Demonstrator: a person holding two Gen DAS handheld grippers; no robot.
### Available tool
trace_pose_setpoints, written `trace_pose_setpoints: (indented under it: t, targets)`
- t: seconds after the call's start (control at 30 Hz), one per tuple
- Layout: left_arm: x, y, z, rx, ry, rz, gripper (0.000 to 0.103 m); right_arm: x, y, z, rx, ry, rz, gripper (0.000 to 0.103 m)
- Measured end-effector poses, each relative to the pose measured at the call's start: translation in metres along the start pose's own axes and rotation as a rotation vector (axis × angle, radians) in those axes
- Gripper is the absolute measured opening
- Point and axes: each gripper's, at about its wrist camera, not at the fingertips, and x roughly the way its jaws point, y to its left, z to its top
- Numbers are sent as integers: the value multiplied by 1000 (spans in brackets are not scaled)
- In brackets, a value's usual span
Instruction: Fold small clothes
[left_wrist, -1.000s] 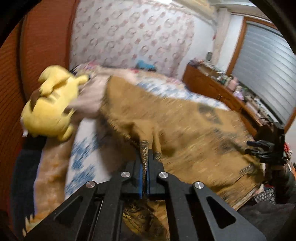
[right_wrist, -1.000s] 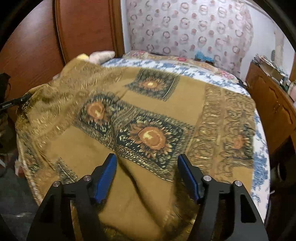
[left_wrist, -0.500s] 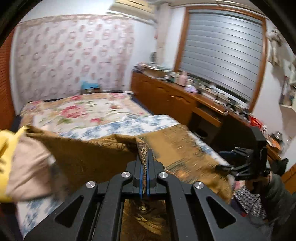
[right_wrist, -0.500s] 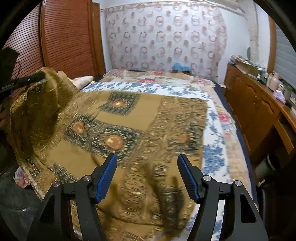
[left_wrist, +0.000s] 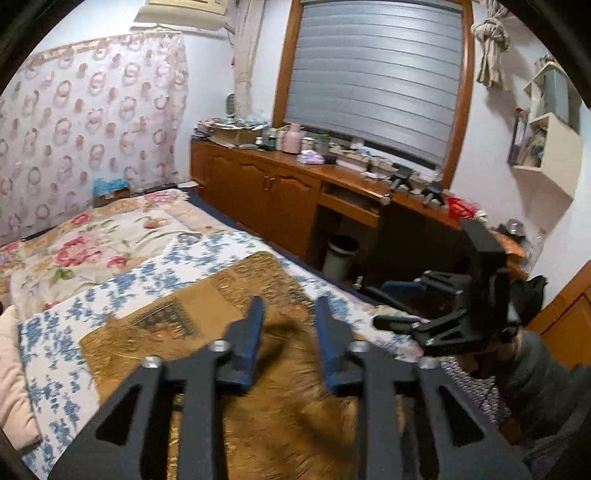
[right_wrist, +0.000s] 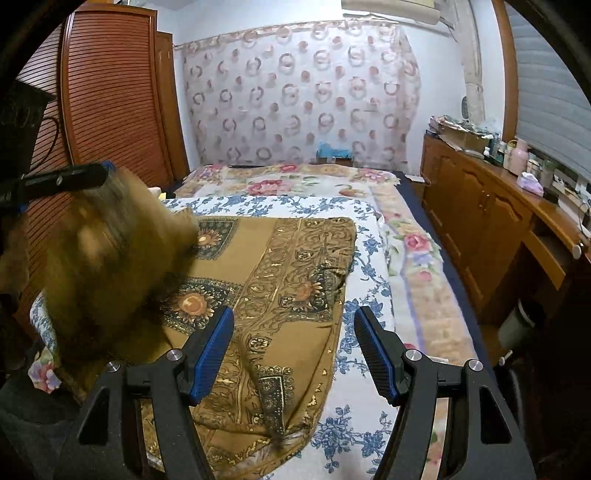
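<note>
Gold scarf (right_wrist: 288, 280) (blurred) under hand-held grippers.

A: Left tool (left_wrist: 290, 332)?
B: Jaws apart, nothing between the blue pads (left_wrist: 248, 341). Blurred.
A: Right tool (right_wrist: 293, 350)?
B: Jaws spread wide, empty, pointing forward and level. In the left view it sits off to the right, side-on.

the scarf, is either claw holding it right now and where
Neither. The left claw is open above the brown patterned scarf, and the right claw is open too, with nothing between its fingers.
</note>
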Motion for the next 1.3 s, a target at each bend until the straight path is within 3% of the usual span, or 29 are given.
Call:
trace_pose_setpoints:
  t: [0.07, 0.3, 0.47, 0.67, 0.77, 0.9, 1.0, 1.17, 1.3]
  targets:
    - [2, 5, -2, -9, 8, 18, 41, 4, 3, 0, 2, 4, 4, 69]
    - [-1, 26, -22, -25, 18, 128, 65, 31, 17, 7, -26, 28, 50, 70]
    - [-6, 46, -43, -62, 8, 218, 66, 59, 33, 10, -79, 83, 99, 70]
    - [-10, 69, -62, -127, 20, 263, 66, 100, 39, 8, -122, 168, 113, 69]
    - [-12, 76, -71, -145, 25, 289, 66, 113, 36, 8, -120, 196, 115, 56]
    - [-10, 81, -81, -174, 34, 288, 66, 114, 40, 10, -145, 193, 121, 22]
    - [-7, 83, -84, -183, 39, 292, 66, 105, 38, 9, -127, 163, 126, 8]
    - [-6, 76, -83, -176, 23, 288, 66, 67, 26, 17, -57, 26, 162, 5]
    - [-6, 71, -82, -157, 21, 296, 66, 41, 16, 14, -59, -11, 131, 5]
